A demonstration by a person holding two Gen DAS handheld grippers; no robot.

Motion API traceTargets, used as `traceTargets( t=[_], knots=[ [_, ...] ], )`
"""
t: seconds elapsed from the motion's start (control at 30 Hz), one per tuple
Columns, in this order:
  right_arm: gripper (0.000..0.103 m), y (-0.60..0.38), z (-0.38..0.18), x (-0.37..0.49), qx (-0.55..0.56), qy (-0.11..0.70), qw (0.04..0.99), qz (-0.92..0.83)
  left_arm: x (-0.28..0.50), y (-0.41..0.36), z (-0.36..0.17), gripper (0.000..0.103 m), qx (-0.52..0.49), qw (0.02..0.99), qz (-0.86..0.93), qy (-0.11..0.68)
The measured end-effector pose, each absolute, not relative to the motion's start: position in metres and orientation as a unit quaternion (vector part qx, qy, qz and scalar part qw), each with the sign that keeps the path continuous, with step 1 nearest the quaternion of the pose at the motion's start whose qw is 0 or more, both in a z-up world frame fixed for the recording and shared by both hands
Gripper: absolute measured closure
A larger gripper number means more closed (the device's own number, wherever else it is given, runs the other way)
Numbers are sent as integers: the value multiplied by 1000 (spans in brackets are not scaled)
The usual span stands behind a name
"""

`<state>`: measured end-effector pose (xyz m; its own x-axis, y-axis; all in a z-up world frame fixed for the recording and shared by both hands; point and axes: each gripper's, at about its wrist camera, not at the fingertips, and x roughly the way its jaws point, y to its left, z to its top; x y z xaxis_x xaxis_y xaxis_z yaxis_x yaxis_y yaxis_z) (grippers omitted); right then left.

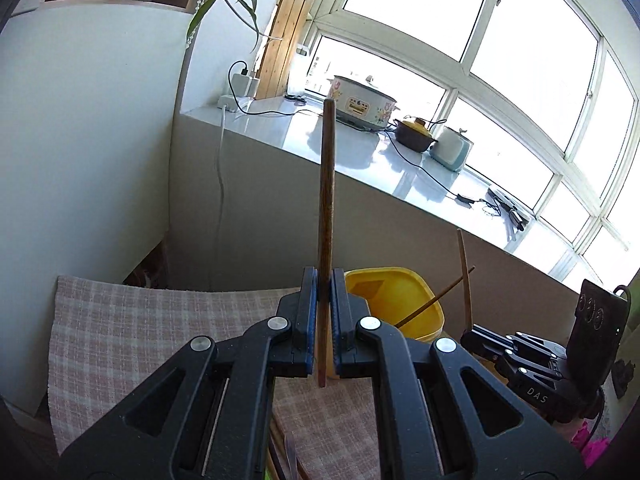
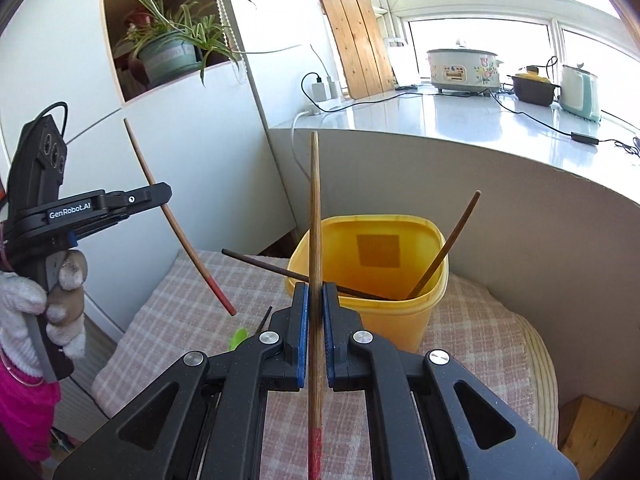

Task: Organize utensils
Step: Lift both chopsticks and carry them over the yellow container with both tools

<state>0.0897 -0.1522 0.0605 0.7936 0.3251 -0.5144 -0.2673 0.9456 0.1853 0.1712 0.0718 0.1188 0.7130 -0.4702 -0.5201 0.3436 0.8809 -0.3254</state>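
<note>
The left tongs [image 1: 325, 312] are clamped narrow on a brown chopstick [image 1: 327, 208], which stands upright between the blue pads, most of its length rising above them and a short reddish tip poking out below. Just beyond and to the right of these tongs sits the yellow bin [image 1: 404, 296] on a checked cloth [image 1: 132, 332]; a thin dark chopstick [image 1: 436, 300] leans out over its right rim. Farther right, the right tongs [image 1: 474, 330] show from the side, with a pale wooden chopstick [image 1: 464, 276] rising from them; from this view I cannot tell how tightly they close. Behind everything runs a white counter [image 1: 280, 132] with a flowered cooker [image 1: 362, 102] under the window. From the right wrist, the right tongs [image 2: 316, 320] are pinched narrow on a wooden chopstick [image 2: 315, 216] held upright, its red end [image 2: 315, 452] hanging down toward the camera. Directly ahead of them stands the yellow bin [image 2: 400, 320], holding two dark chopsticks: one [image 2: 448, 242] leaning up to the right, another [image 2: 260, 263] sticking out over the left rim. To the left, the left tongs [image 2: 166, 193], gripped by a gloved hand [image 2: 40, 312], hold a red-tipped chopstick [image 2: 176, 220] slanting down toward the cloth [image 2: 160, 320].
</note>
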Motion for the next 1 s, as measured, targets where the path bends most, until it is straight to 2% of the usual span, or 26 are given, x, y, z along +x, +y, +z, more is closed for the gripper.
traceTargets(
  t=[0.43,1.0],
  knots=[
    [98,-156,97,141,57,233,961,136,211,40,158,99,-102,923,-246,276],
    [98,-161,92,191,59,224,970,76,248,-2,121,99,-84,906,-265,321]
  ],
)
